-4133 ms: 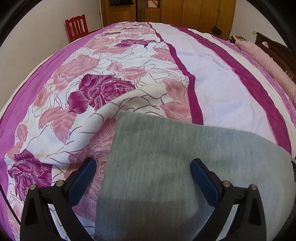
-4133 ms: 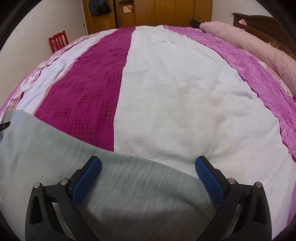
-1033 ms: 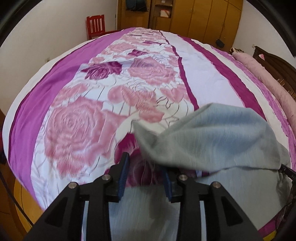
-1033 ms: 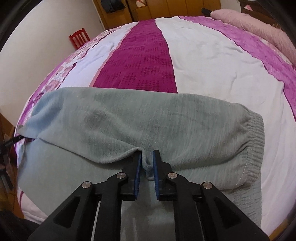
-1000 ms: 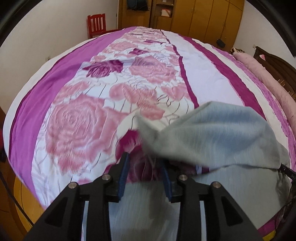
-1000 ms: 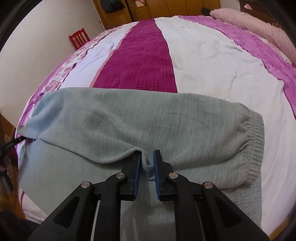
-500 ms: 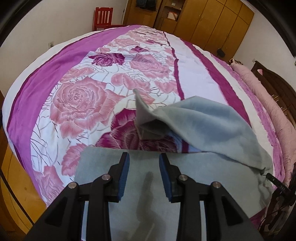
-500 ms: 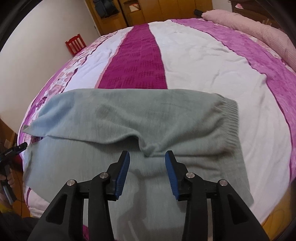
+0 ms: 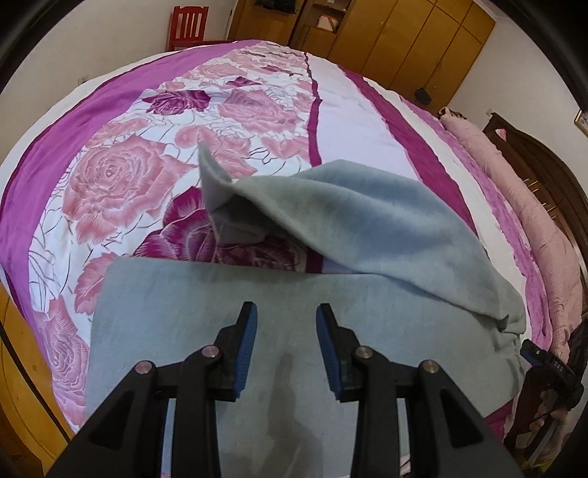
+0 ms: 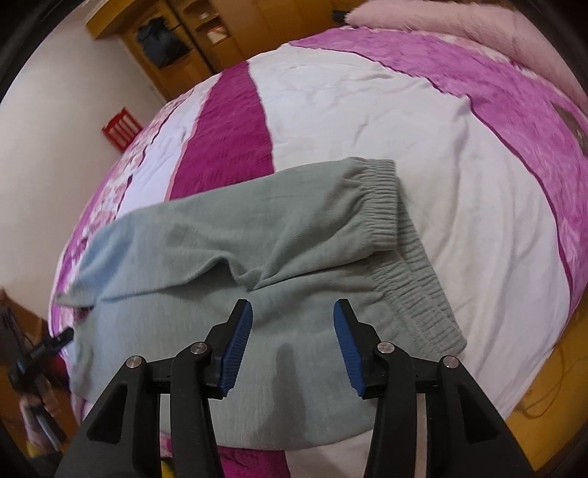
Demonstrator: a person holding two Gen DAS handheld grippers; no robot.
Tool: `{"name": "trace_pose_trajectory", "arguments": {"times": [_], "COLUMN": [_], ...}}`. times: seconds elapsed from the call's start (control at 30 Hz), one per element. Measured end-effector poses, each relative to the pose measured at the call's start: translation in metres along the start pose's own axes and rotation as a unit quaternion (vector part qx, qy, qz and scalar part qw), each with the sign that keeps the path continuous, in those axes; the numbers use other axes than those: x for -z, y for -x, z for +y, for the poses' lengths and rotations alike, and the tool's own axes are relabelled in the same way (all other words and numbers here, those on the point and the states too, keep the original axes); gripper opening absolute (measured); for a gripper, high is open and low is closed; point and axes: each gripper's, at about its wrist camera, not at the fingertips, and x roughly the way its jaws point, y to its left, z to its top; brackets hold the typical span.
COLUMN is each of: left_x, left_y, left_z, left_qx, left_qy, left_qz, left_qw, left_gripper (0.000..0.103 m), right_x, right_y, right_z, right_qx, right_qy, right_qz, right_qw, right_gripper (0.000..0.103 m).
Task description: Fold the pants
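Note:
Grey-green pants (image 9: 205,312) (image 10: 279,228) lie near the front edge of the bed, one leg folded loosely over the other. In the left wrist view the upper leg's cuff end (image 9: 215,187) stands up crumpled, off the lower leg. The elastic waistband (image 10: 382,206) shows in the right wrist view, its two layers offset. My left gripper (image 9: 286,342) hovers open above the lower leg, holding nothing. My right gripper (image 10: 293,342) is open above the pants near the waist, empty too.
A pink, magenta and white floral bedspread (image 9: 154,161) covers the bed. Pink pillows (image 9: 529,217) line the right side by a dark headboard. A red chair (image 9: 185,24) and wooden wardrobes (image 9: 400,40) stand beyond. The bed's wooden edge (image 9: 22,371) runs at lower left.
Both grippers let go of the folded-over pant leg, opened, and pulled back and up. The released leg dropped onto the bed with its cuff end crumpled.

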Motion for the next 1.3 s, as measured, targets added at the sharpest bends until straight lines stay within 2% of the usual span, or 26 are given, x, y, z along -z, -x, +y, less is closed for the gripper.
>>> {"name": "trace_pose_trajectory", "arguments": {"times": [0.17,0.33,0.6,0.83,0.9,0.93,1.03,1.1,1.2,1.3], "left_x": [-0.011,-0.024,-0.033,-0.044,-0.047,-0.047,-0.047,-0.047,-0.048,-0.051], "left_y": [-0.004,-0.014,-0.032,-0.047,-0.048,-0.048,-0.043,-0.037,-0.023,-0.004], "left_z": [-0.005,-0.007,-0.007,-0.009,-0.008,-0.007,-0.007,-0.009,-0.011,-0.014], "left_qx": [0.004,0.015,0.025,0.024,0.031,0.04,0.058,0.066,0.076,0.085], "left_qy": [0.003,0.018,0.036,0.046,0.052,0.054,0.053,0.048,0.04,0.032], "left_qz": [-0.006,-0.011,-0.004,-0.011,-0.017,-0.019,-0.024,-0.029,-0.041,-0.059], "left_qw": [1.0,0.9997,0.999,0.9986,0.998,0.9976,0.9966,0.9962,0.9955,0.9941], "left_gripper": [0.035,0.035,0.035,0.034,0.026,0.013,0.004,0.003,0.003,0.003], "right_x": [-0.007,-0.018,-0.021,-0.02,-0.021,-0.022,-0.027,-0.03,-0.033,-0.036], "right_y": [-0.007,-0.016,-0.036,-0.033,-0.031,-0.029,-0.026,-0.023,-0.017,-0.001], "right_z": [-0.019,-0.029,-0.032,-0.039,-0.04,-0.042,-0.042,-0.042,-0.041,-0.038], "right_qx": [-0.02,-0.038,-0.035,-0.05,-0.053,-0.052,-0.048,-0.046,-0.051,-0.053], "right_qy": [-0.071,-0.119,-0.134,-0.146,-0.149,-0.15,-0.148,-0.145,-0.136,-0.119], "right_qz": [0.002,-0.013,-0.018,-0.031,-0.036,-0.038,-0.048,-0.055,-0.064,-0.085], "right_qw": [0.997,0.992,0.99,0.988,0.987,0.987,0.987,0.987,0.987,0.988], "right_gripper": [0.047,0.047,0.047,0.047,0.047,0.047,0.034,0.016,0.006,0.004]}}
